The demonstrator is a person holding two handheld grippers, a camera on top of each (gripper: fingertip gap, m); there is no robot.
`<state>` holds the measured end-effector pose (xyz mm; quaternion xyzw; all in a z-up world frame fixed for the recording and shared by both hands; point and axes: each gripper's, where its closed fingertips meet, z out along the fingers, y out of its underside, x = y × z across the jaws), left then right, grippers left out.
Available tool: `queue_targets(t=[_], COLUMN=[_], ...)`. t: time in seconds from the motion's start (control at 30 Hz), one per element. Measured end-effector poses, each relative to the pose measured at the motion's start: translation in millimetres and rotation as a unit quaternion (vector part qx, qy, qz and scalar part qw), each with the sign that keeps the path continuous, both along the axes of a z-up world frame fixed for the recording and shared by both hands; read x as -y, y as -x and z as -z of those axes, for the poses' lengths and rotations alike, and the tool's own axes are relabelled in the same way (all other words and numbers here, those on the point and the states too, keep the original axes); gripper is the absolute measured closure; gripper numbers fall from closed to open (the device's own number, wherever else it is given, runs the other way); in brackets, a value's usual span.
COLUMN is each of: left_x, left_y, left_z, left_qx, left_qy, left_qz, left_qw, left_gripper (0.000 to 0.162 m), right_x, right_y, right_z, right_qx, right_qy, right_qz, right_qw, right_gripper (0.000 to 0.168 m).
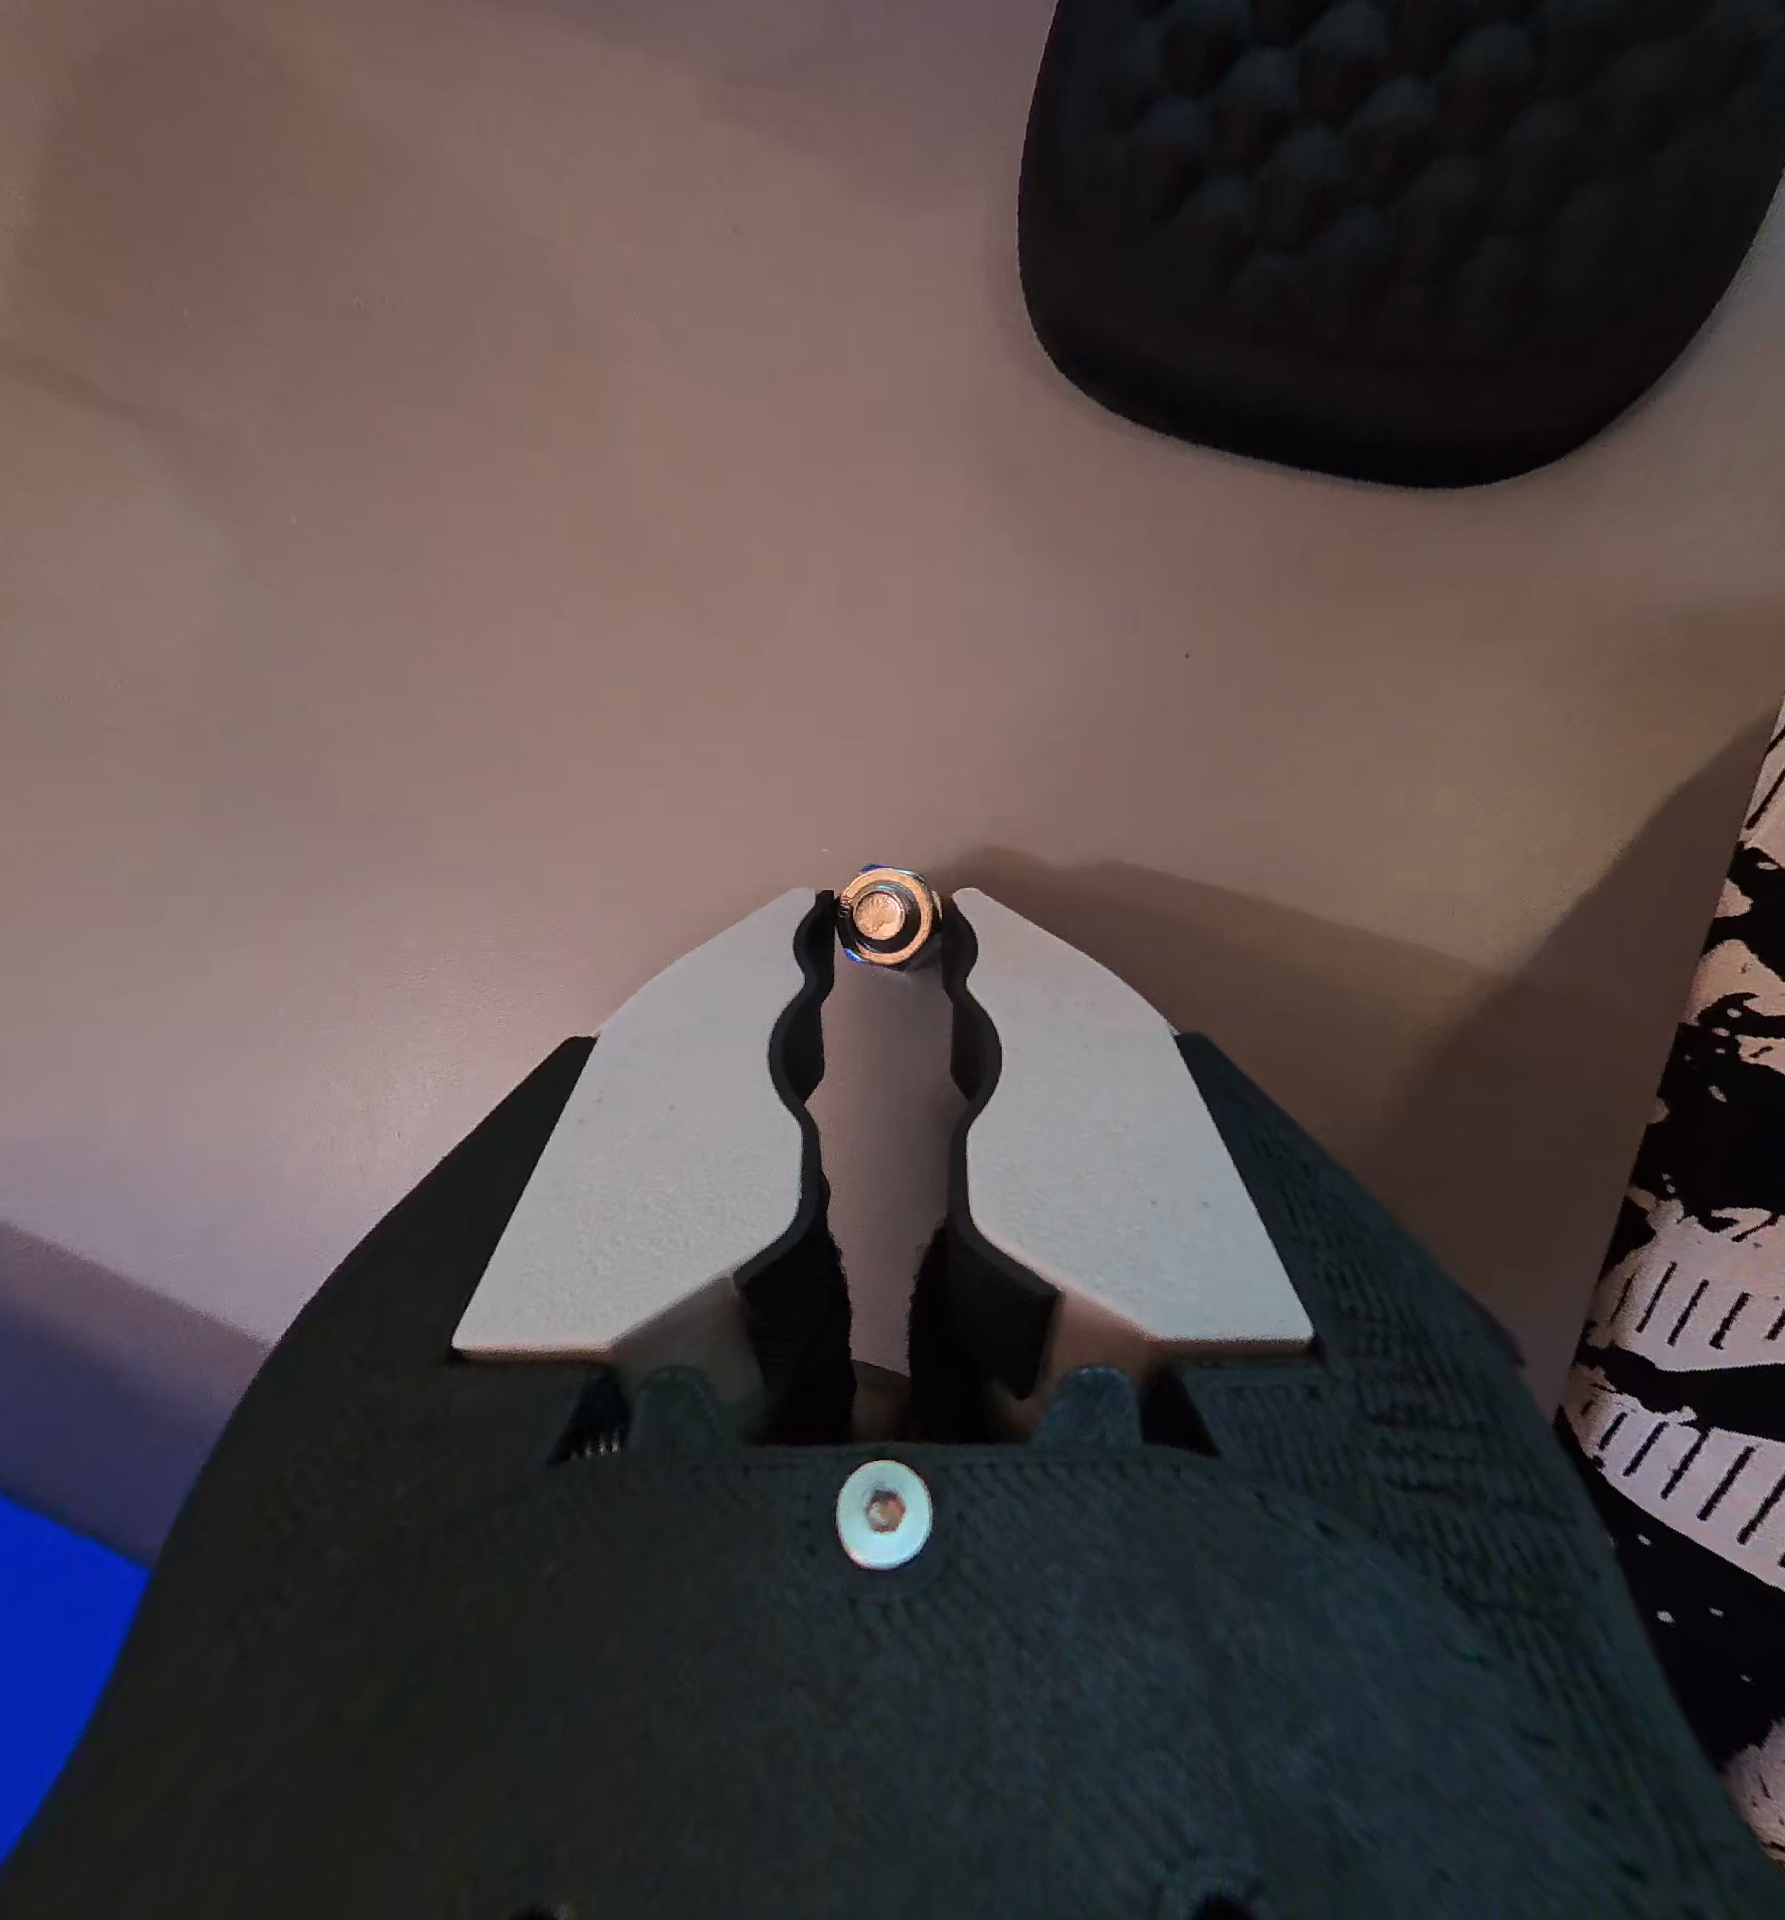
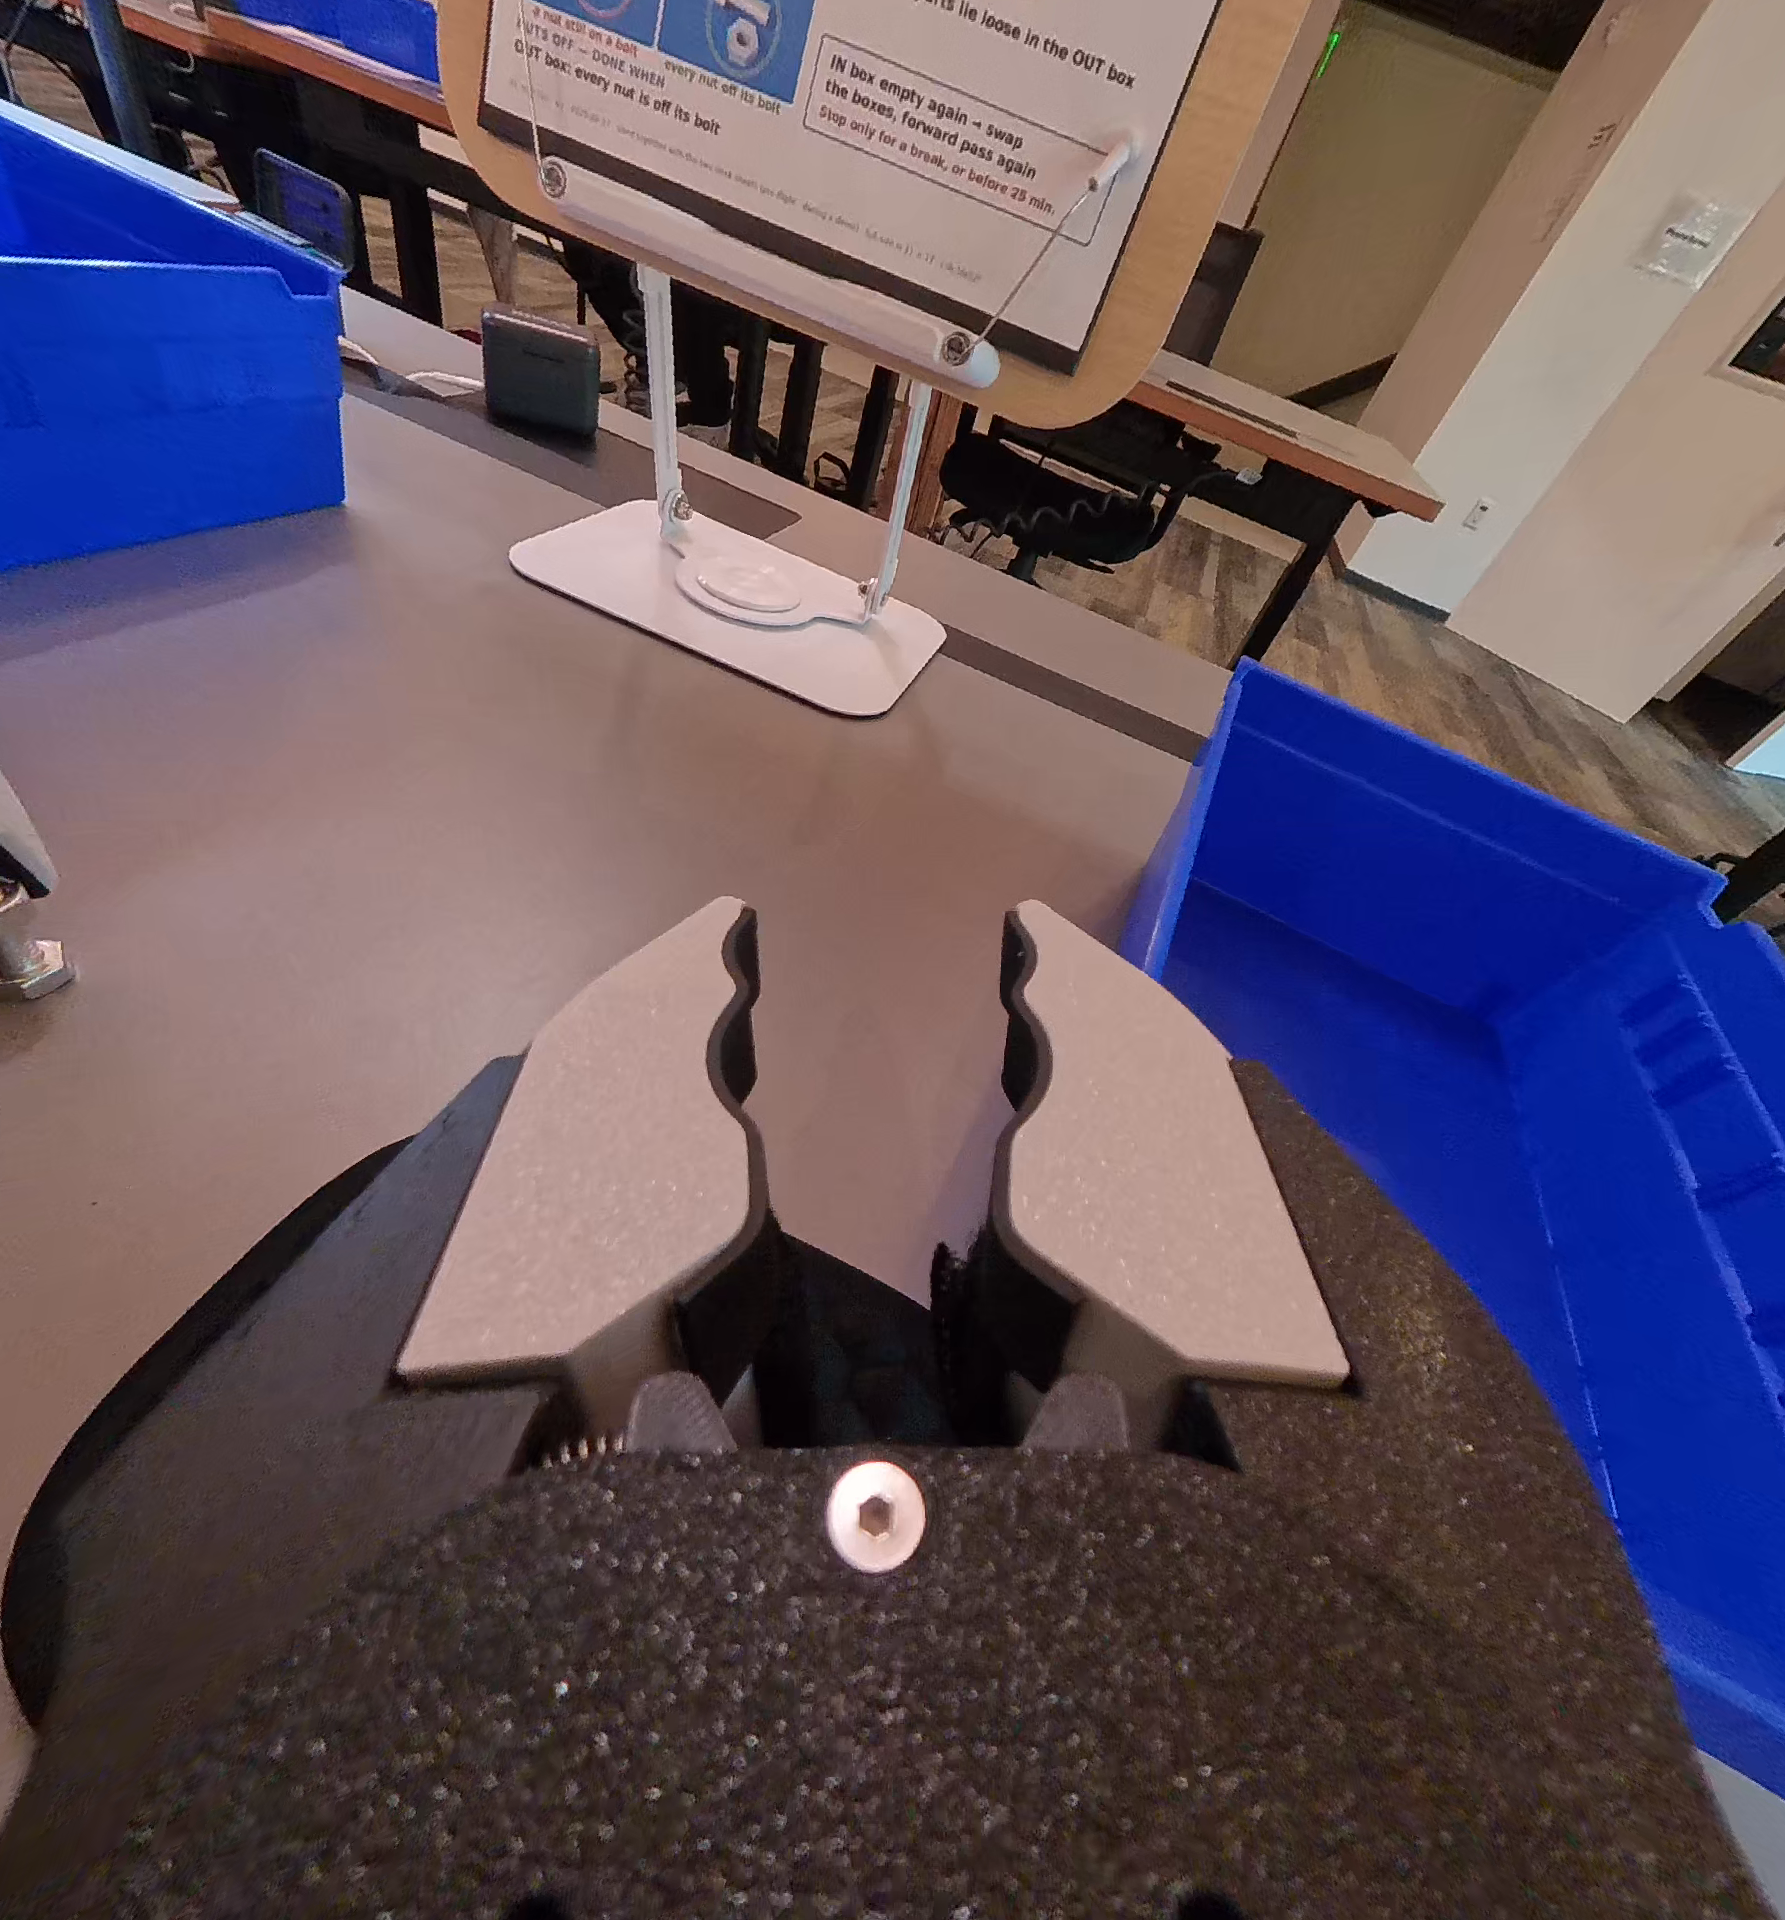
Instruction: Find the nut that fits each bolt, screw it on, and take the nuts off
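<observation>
- While it points down at the flat grey-brown table top (image 1: 452, 623), the left gripper (image 1: 886, 925) has its two grey fingers pinched in close, w/ a small shiny metal bolt and nut (image 1: 886, 920) held at the tips.
- Bolt seen end-on in the left wrist view; in the right wrist view the same bolt shows at the far left edge, its six-sided head resting on or just above the table, can't tell which.
- Can't tell if the tips grip the nut or the thread.
- Right gripper (image 2: 880, 940) sits low over the table, pointing fwd, fingers wide apart, nothing between them.
- Big blue plastic bin (image 2: 1490, 1039) just beside the right gripper, on its right.
- Second blue plastic bin (image 2: 119, 395) at back left, well apart from the first.
- White metal stand w/ a wooden board and printed sheet (image 2: 826, 208) stands on the table between the bins, farther back.
- Small dark box (image 2: 540, 374) near the table's back edge.
- Black bumpy soft pad (image 1: 1387, 229) lies on the table ahead of the left gripper, to the right.
- Black-and-white patterned cloth (image 1: 1740, 1143) at the right edge of the left wrist view.
</observation>
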<state>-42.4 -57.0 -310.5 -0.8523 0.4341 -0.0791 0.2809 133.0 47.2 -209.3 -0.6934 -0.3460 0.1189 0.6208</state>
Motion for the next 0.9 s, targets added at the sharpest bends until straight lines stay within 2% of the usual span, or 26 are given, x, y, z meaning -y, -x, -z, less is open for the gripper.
queue_targets(t=[0.17,0.3,0.43,0.53,0.6,0.67,0.9], left_x=[-2,-4,4,13,18,23,31], left_y=[-2,3,6,6,8,10,9], left_z=[-4,-15,-37,-65,-79,-86,-91], left_qx=[0.019,0.084,0.202,0.316,0.373,0.398,0.402], left_qy=[-0.012,-0.04,-0.075,-0.126,-0.154,-0.169,-0.2], left_qz=[-0.006,-0.046,-0.064,-0.055,-0.055,-0.045,-0.022], left_qw=[1.0,0.995,0.974,0.939,0.914,0.9,0.893], left_gripper=[0.137,0.125,0.116,0.114,0.113,0.112,0.111], right_x=[5,25,58,80,90,100,106], right_y=[8,35,78,111,130,146,176], right_z=[2,5,9,21,30,43,76], right_qx=[0.007,-0.013,-0.042,-0.039,-0.021,0.017,0.131], right_qy=[0.007,0.043,0.108,0.162,0.182,0.193,0.204], right_qz=[-0.025,-0.112,-0.23,-0.3,-0.329,-0.35,-0.347], right_qw=[1.0,0.993,0.966,0.939,0.926,0.916,0.906], right_gripper=[0.123,0.122,0.122,0.124,0.135,0.141,0.148])
